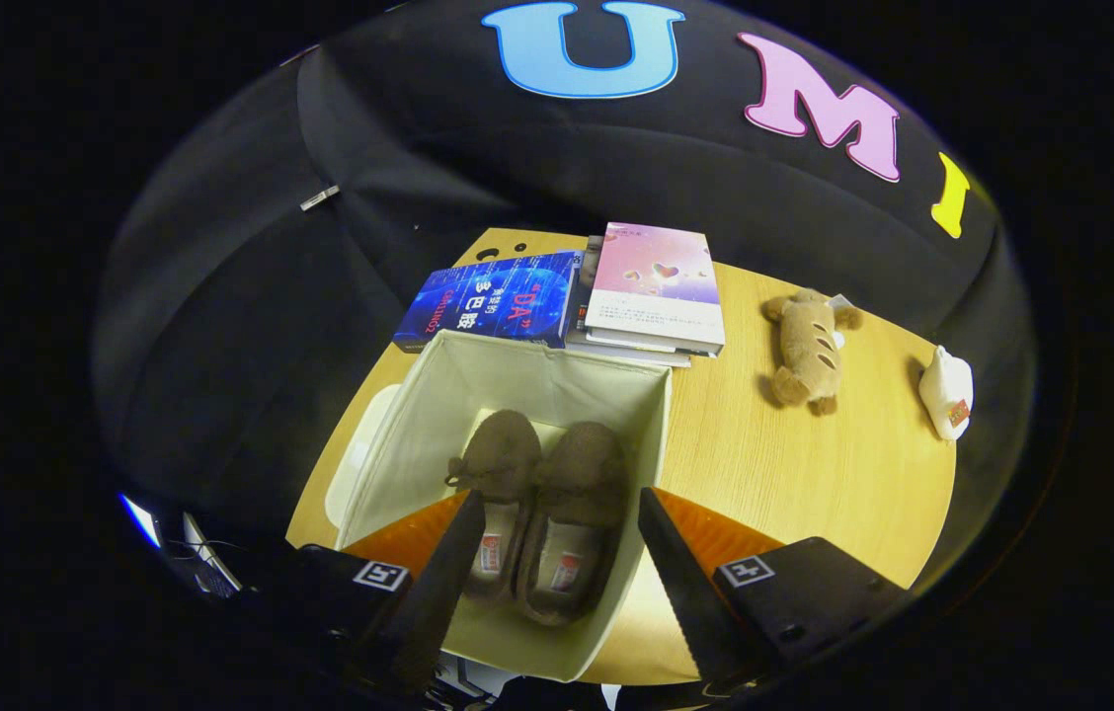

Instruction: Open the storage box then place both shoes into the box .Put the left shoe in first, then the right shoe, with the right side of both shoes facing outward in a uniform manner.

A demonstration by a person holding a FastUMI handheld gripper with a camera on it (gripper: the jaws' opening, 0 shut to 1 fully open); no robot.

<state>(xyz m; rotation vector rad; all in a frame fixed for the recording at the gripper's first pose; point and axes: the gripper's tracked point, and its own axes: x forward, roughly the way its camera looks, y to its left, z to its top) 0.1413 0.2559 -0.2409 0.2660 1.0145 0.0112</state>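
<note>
A cream fabric storage box [399, 434] stands open on the wooden table. Two brown suede shoes lie side by side on its floor, toes pointing away from me: one shoe [500, 464] on the left, the other shoe [577, 479] to its right. My gripper [557, 499] hovers above the box with its fingers spread wide, one to each side of the pair. Nothing sits between the fingers and neither touches a shoe. The box's lid [352, 474] lies flat on the table against the box's left wall.
Behind the box lie a blue book [488, 301] and a stack of books topped by a pink one [656, 286]. A brown plush animal [809, 346] and a small white plush [947, 392] rest on the table [794, 474] to the right.
</note>
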